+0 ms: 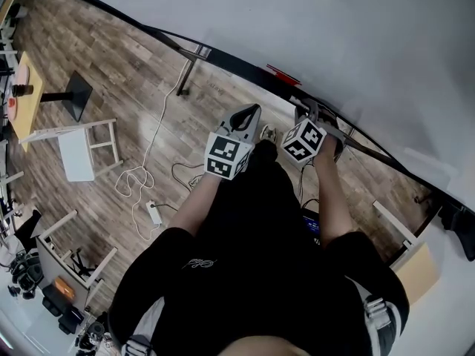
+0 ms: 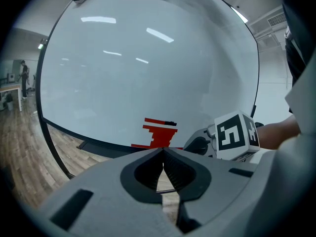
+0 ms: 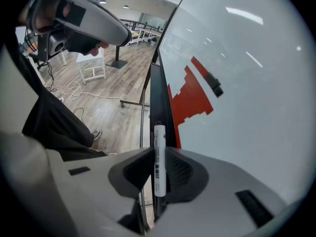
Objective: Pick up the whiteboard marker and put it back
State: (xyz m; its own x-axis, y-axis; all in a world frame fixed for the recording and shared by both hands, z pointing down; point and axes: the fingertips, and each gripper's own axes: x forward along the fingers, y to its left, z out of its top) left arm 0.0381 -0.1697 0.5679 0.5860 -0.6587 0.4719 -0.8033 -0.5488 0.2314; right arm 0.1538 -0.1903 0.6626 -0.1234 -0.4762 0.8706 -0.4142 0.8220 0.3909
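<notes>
Black clothing of the person [image 1: 260, 273] fills the lower part of the head view, and both forearms reach forward from it. The left gripper [image 1: 251, 113] and the right gripper [image 1: 318, 117] are near each other, over the wooden floor [image 1: 133, 73] and close to the lower edge of the whiteboard [image 1: 334, 35]. The marker itself I cannot make out from this height. From the left gripper view, the left jaws are closed, their tips meet, and nothing is between them; behind them stands the board with a red drawing [image 2: 159, 135], so this gripper seems to have no part in the work now. From the right gripper view, the right jaws are closed on the whiteboard marker [image 3: 159, 157], whose white body with dark print stands along the jaws. Its far end points to the dark ledge [image 3: 157, 93] that runs under the board. Whether the marker already touches this ledge I cannot tell. My judgement is that the picking up is done, because the marker is firmly held. What is left is to lay it down on the ledge, to open the right jaws and to take the gripper away.
</notes>
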